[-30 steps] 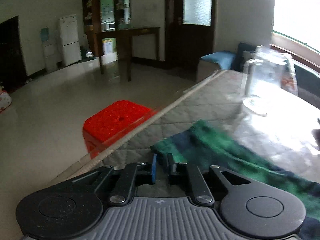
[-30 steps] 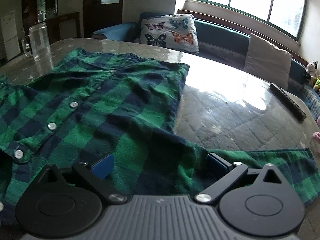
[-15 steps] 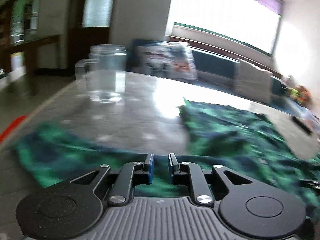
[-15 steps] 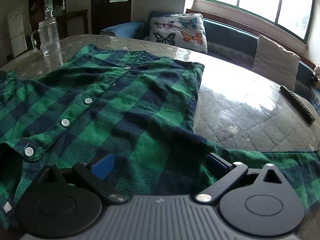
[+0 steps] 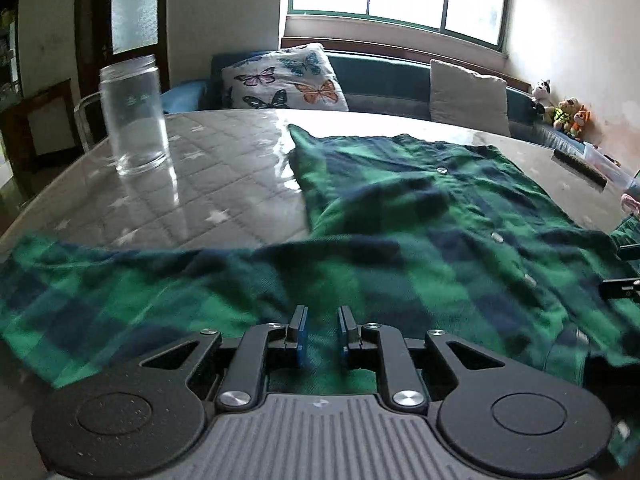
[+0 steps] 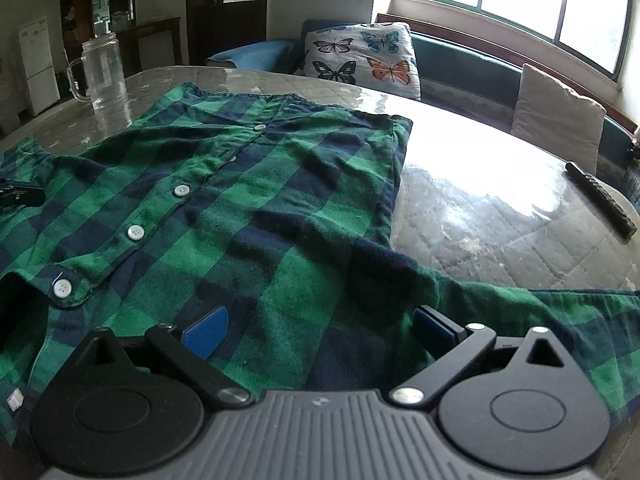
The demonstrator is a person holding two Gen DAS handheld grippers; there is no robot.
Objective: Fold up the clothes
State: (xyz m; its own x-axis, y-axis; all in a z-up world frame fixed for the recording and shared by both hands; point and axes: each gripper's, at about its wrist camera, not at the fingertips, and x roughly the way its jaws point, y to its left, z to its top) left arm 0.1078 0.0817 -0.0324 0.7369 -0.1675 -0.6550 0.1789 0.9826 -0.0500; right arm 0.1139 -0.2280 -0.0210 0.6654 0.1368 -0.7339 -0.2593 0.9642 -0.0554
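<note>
The shirt (image 6: 248,208) lies buttoned, spread on the quilted surface (image 6: 500,216), bare beyond its right hem; a jug (image 5: 134,114) stands left of the shirt; left gripper (image 5: 322,334) fingers narrow, opening, over cloth; right gripper (image 6: 320,328) fingers wide apart, gripping nothing; cushions under windows.

Bench (image 6: 500,216): rounded top, grey quilted cover with small white stars under a glossy clear sheet that throws strong window glare. Lying directly on it: a green-and-navy plaid shirt (image 6: 248,200), spread button-side up, one sleeve reaching toward each near corner; a clear glass jug (image 6: 105,74) with a handle, upright, just beyond the shirt's far left corner. A dark remote control (image 6: 600,200) lies near the right rim, well apart from the shirt.
</note>
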